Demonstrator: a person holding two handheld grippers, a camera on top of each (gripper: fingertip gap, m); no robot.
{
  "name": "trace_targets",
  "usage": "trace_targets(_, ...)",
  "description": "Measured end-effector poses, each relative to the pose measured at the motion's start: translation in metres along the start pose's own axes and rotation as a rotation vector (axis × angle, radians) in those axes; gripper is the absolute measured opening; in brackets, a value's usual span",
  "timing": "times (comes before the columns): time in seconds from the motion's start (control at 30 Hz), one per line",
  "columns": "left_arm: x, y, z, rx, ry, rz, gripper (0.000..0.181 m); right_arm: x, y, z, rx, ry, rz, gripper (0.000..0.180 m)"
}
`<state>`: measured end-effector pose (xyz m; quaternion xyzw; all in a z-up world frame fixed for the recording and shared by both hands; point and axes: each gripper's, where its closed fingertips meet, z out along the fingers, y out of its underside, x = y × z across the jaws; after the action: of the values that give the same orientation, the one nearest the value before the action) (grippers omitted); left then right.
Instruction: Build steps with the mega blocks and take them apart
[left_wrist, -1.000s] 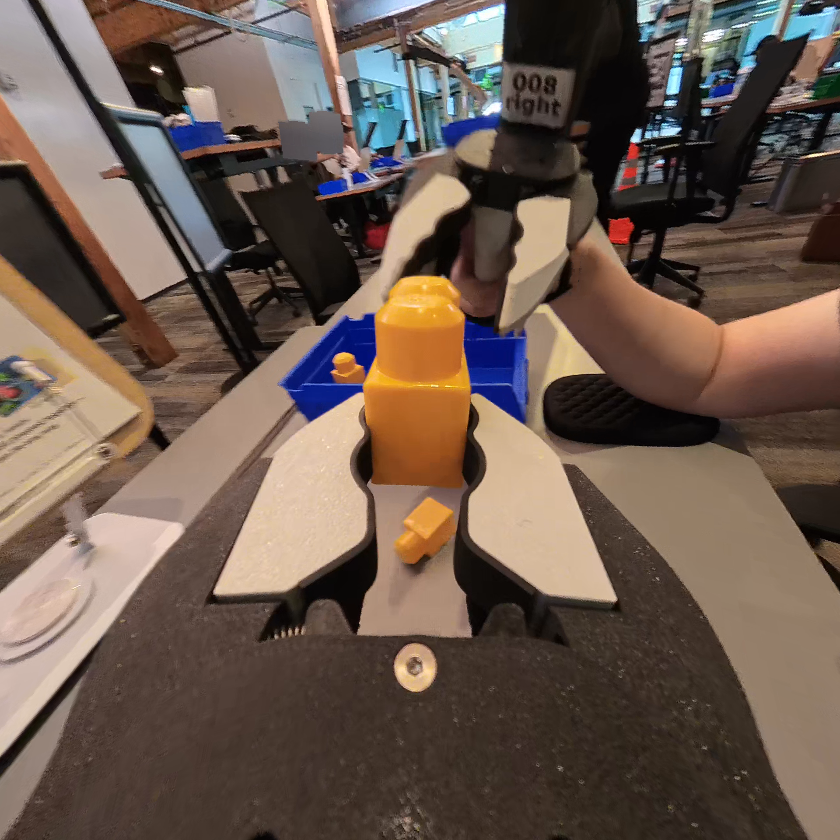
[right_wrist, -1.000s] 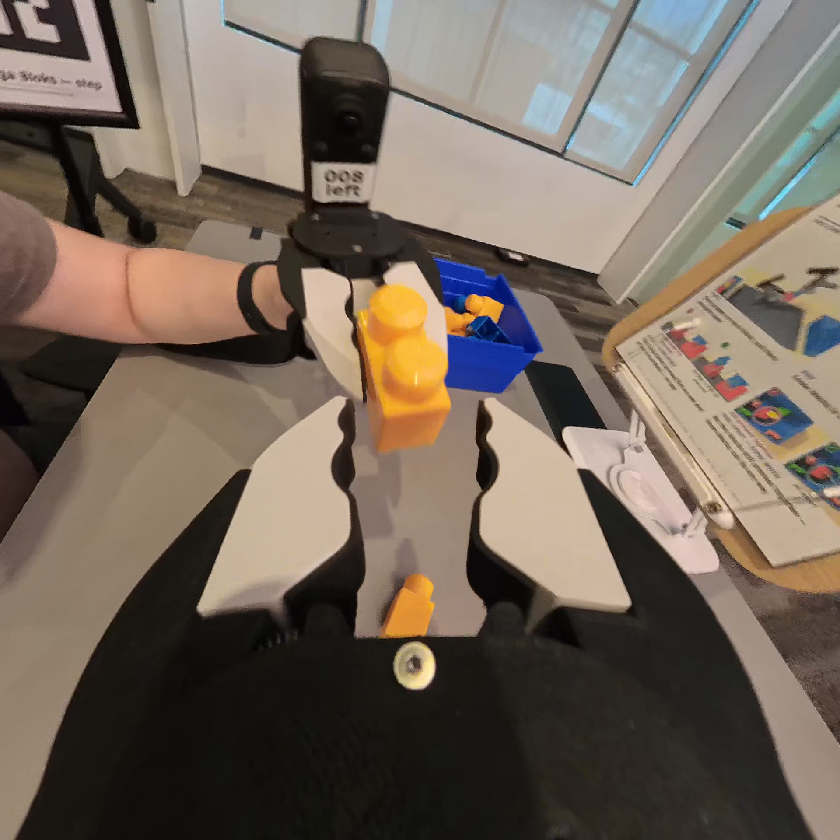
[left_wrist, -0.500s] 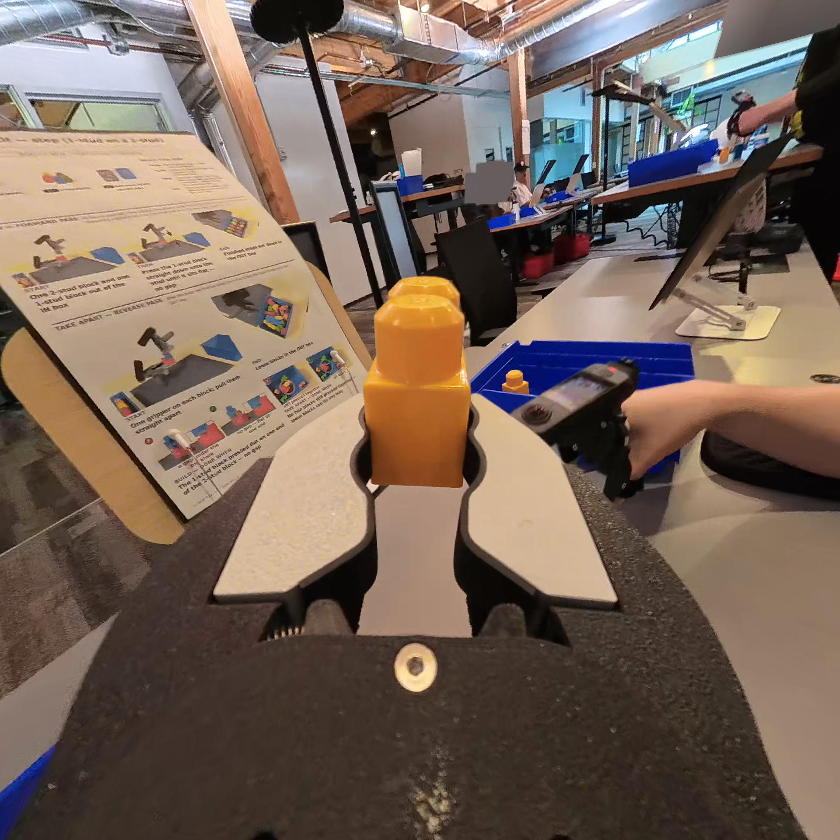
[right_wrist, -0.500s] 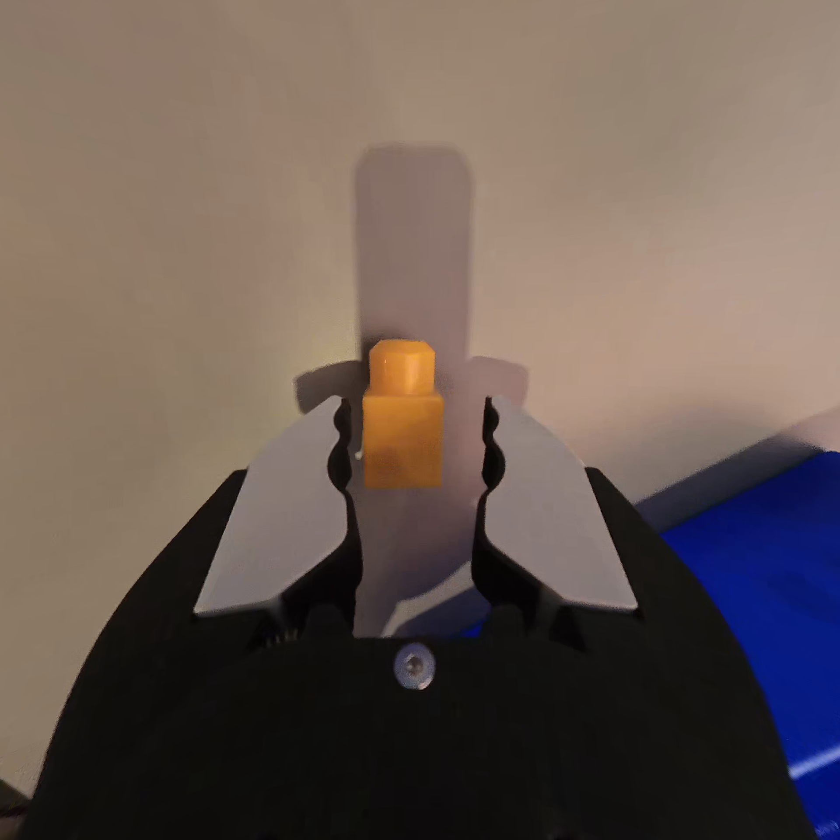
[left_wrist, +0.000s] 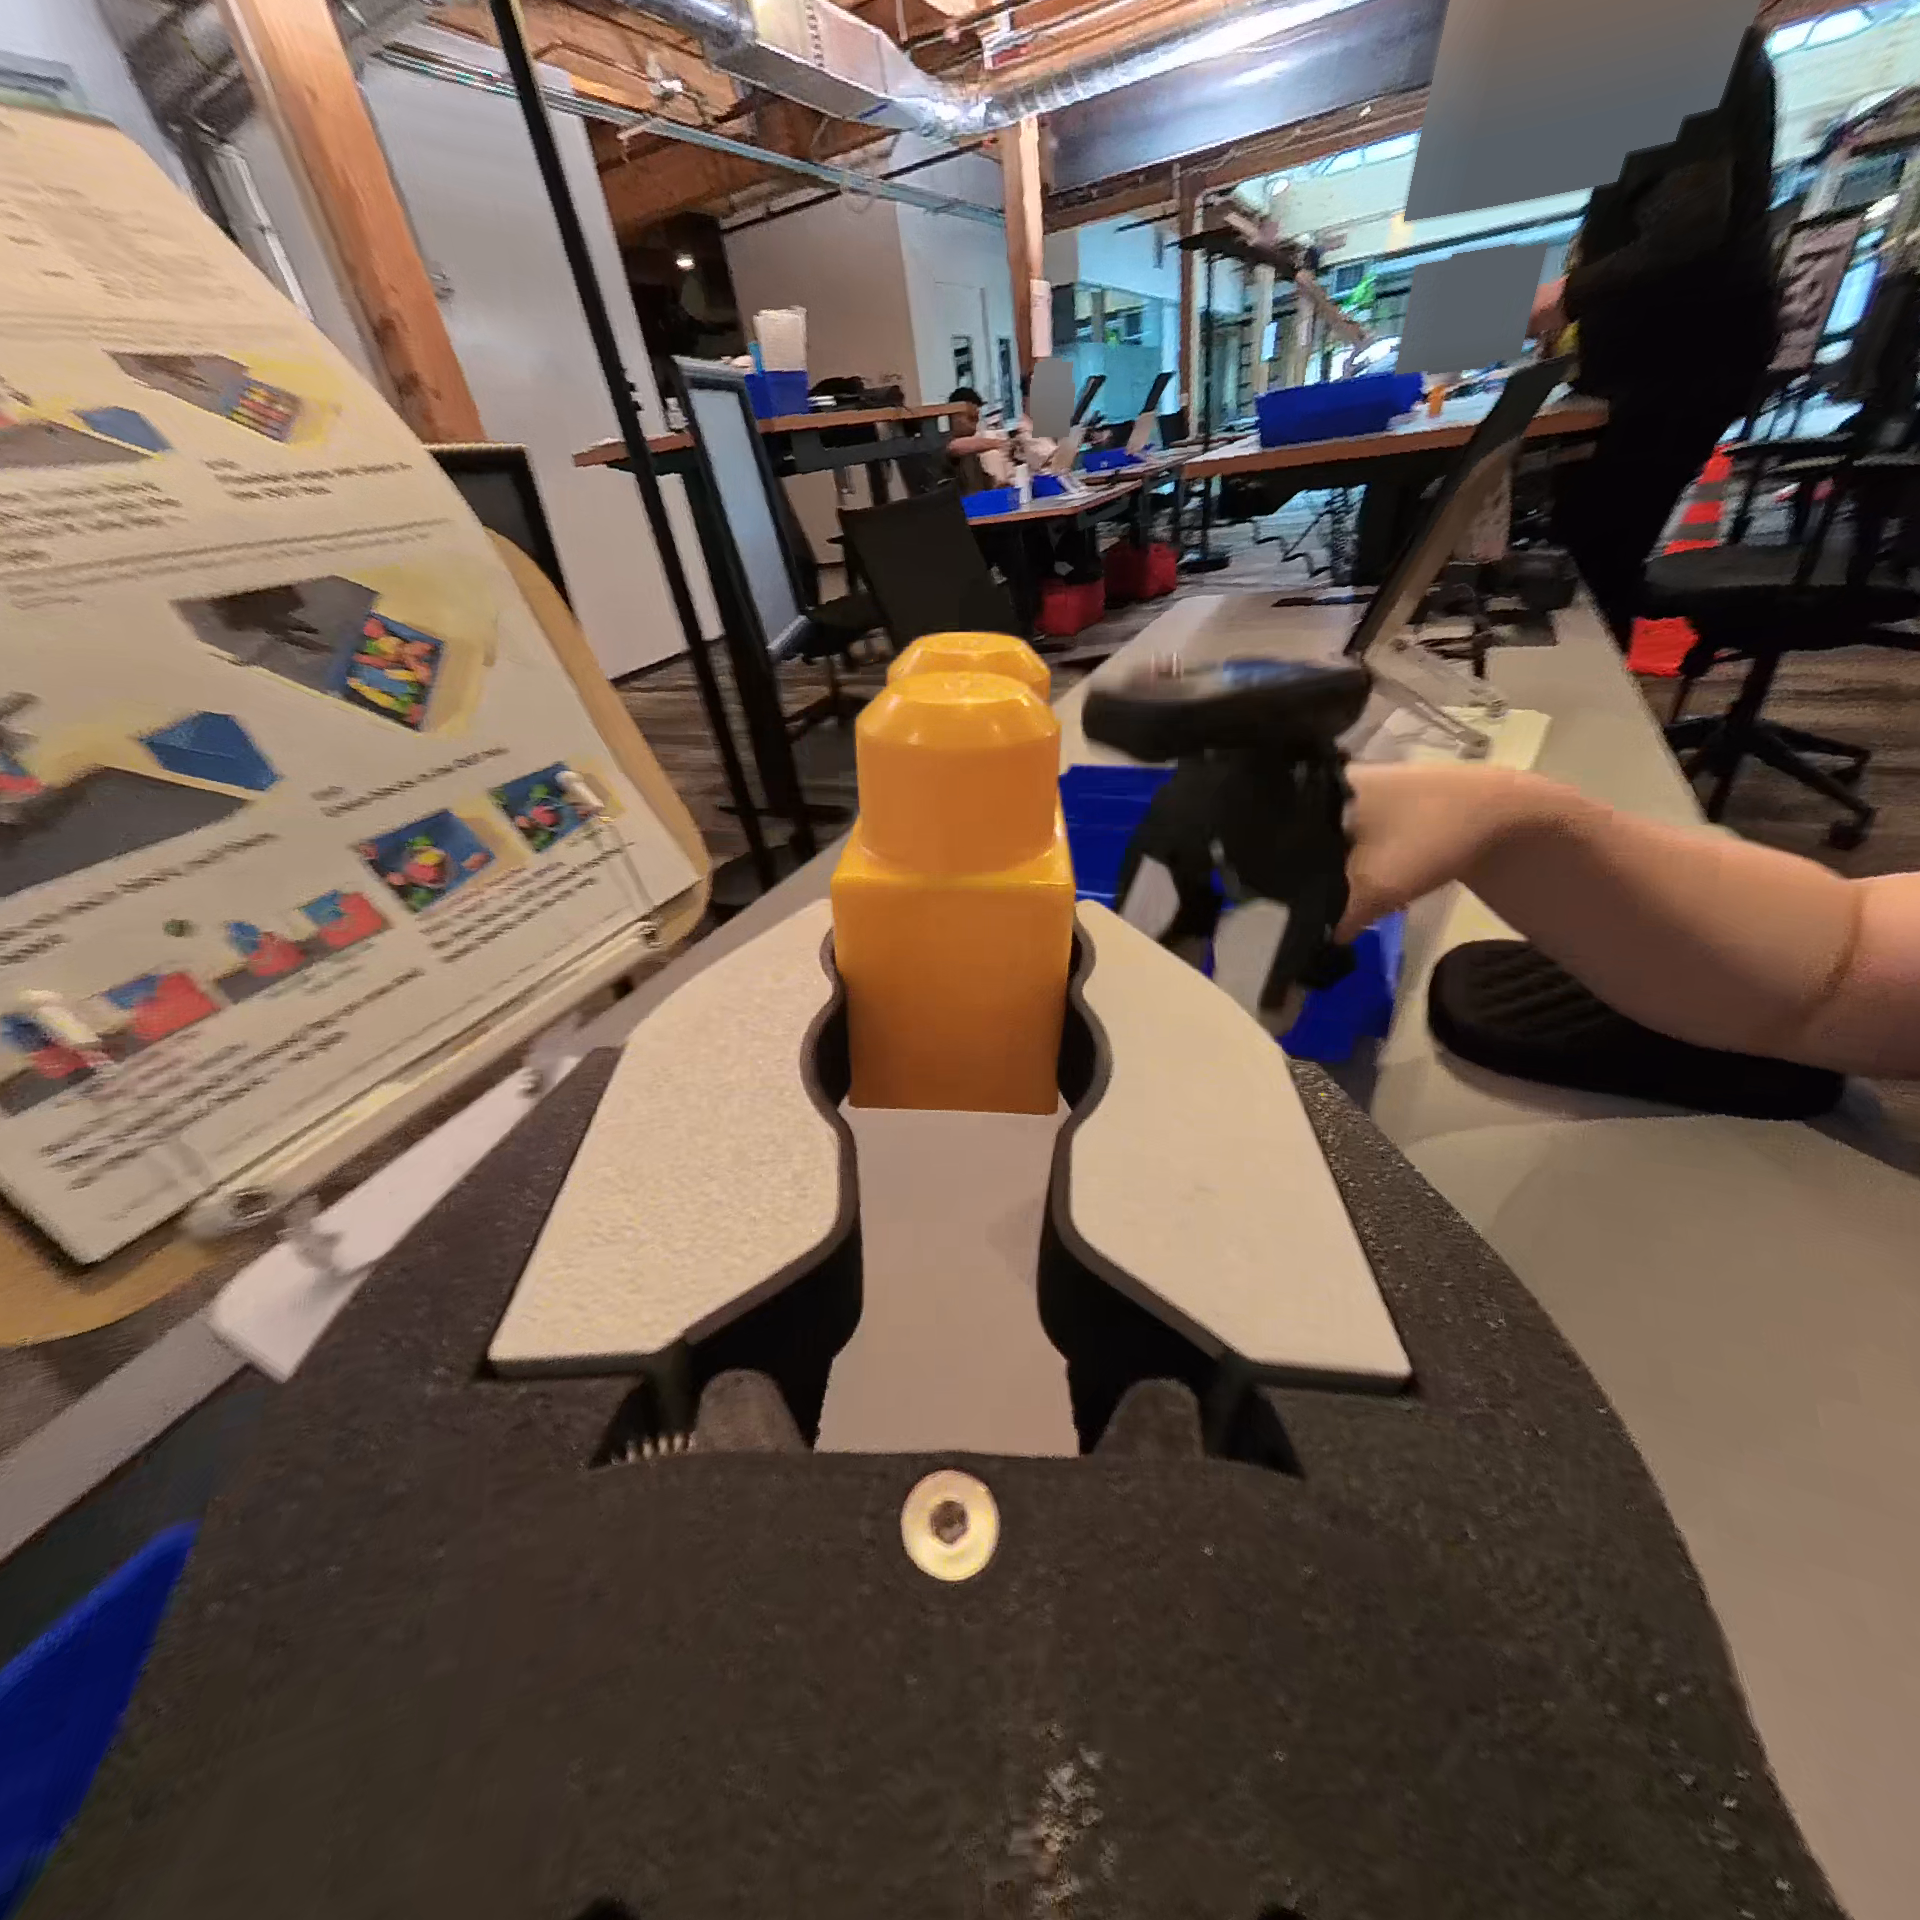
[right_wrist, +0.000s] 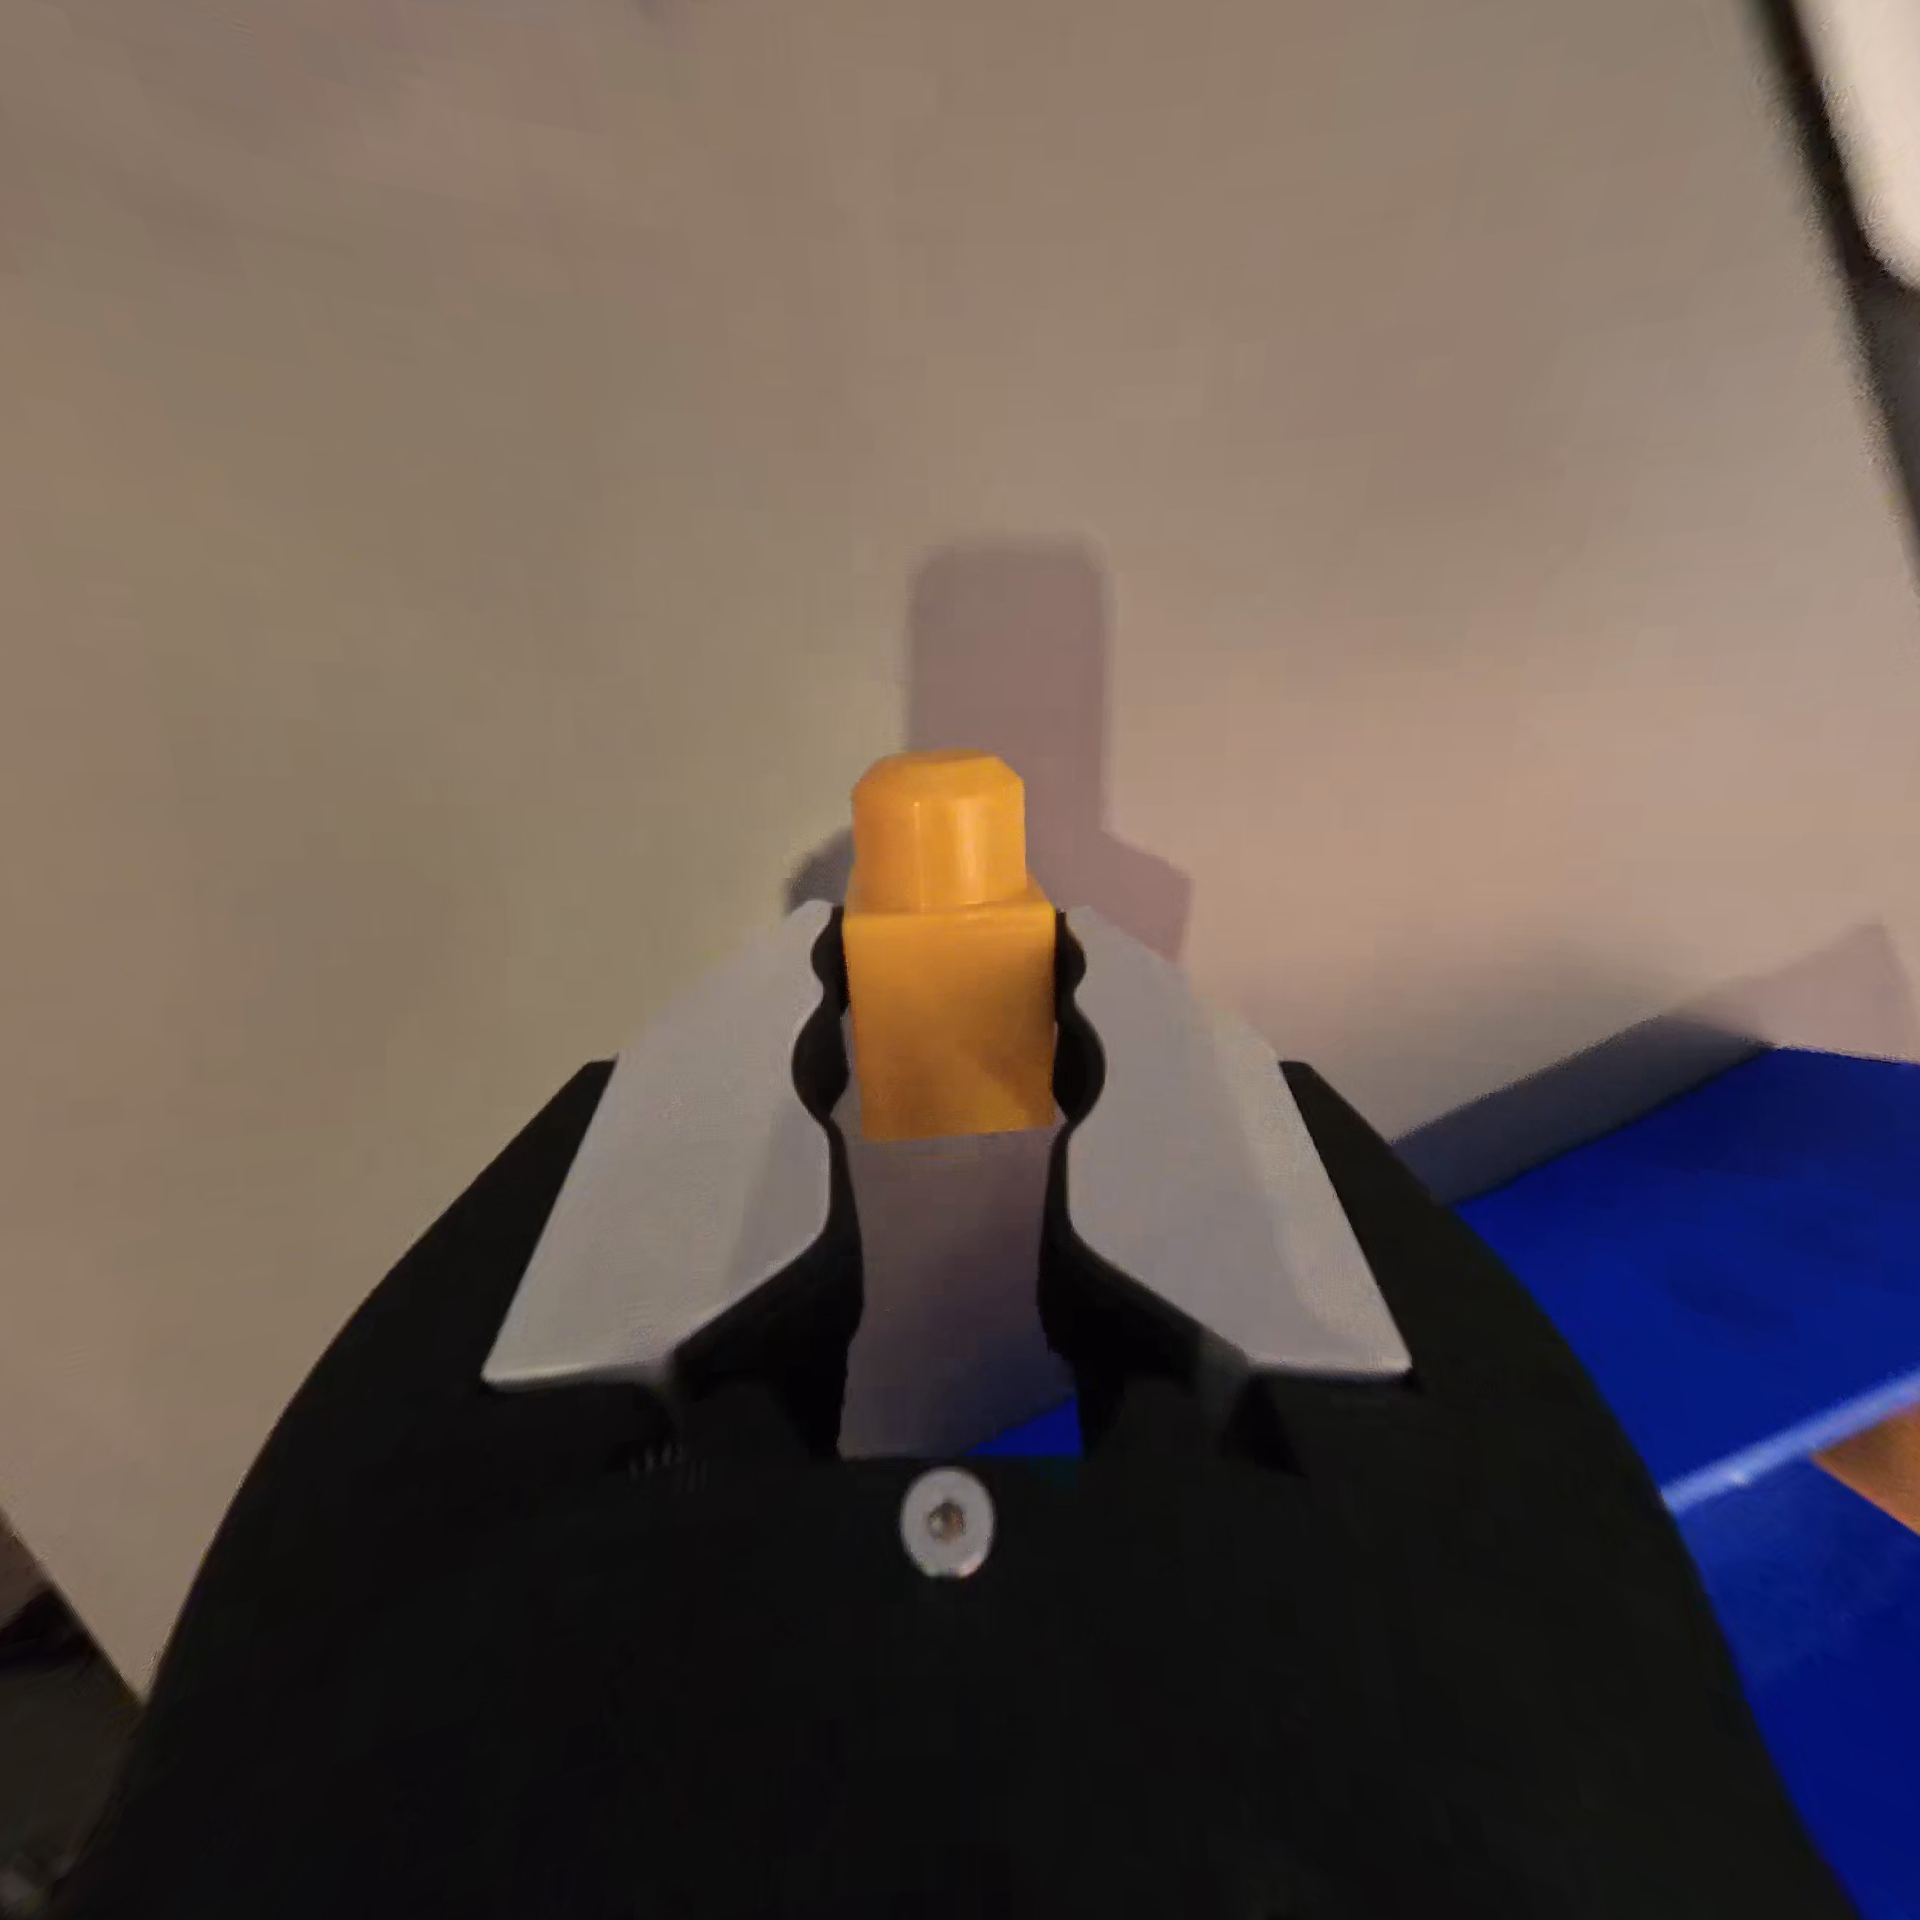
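My left gripper (left_wrist: 952, 940) is shut on an orange two-stud block (left_wrist: 952, 935) and holds it upright above the grey table (left_wrist: 1662, 1247). My right gripper (right_wrist: 948, 940) is shut on a small orange one-stud block (right_wrist: 945, 987), pointing down at the table top (right_wrist: 520, 520). In the left wrist view the right gripper (left_wrist: 1226, 935) shows farther off, held by a hand (left_wrist: 1403, 852) and pointing down in front of the blue bin (left_wrist: 1340, 1008); it is blurred there.
An instruction board (left_wrist: 260, 779) leans at the left on a white stand (left_wrist: 343, 1236). A black wrist pad (left_wrist: 1621, 1029) lies under the person's forearm. The blue bin's wall (right_wrist: 1662, 1299) shows at the lower right in the right wrist view. Chairs and desks stand beyond the table. Left tips to right tips: about 25 cm.
My right gripper swung down over the small orange block and closed on it. My left gripper kept its two-stud block and turned toward the instruction board, then slightly back right.
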<state>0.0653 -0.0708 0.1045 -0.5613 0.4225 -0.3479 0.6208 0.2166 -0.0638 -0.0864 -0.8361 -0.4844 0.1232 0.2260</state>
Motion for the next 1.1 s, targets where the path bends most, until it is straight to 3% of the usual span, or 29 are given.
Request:
trace_targets(0.1, 0.018, 0.012, 0.019, 0.012, 0.102, -0.079, 0.036, -0.001, -0.045, -0.058, 0.357, -0.034, 0.017, 0.037)
trace_targets(0.23, 0.045, 0.025, 0.041, 0.022, 0.237, -0.188, 0.036, -0.015, -0.095, -0.149, 0.973, -0.131, -0.020, 0.037)
trace_targets(0.37, 0.070, 0.045, 0.066, 0.007, 0.324, -0.328, 0.037, -0.032, -0.105, -0.185, 1.244, -0.354, 0.044, 0.037)
trace_targets(0.5, 0.087, 0.059, 0.083, -0.006, 0.360, -0.395, 0.037, -0.041, -0.110, -0.177, 1.283, -0.541, 0.147, 0.037)
trace_targets(0.8, 0.091, 0.058, 0.086, 0.002, 0.353, -0.396, 0.037, -0.046, -0.114, -0.144, 1.178, -0.493, 0.147, 0.037)
trace_targets(1.1, 0.095, 0.056, 0.084, 0.033, 0.412, -0.513, 0.036, -0.047, -0.115, -0.139, 1.173, -0.518, 0.187, 0.037)
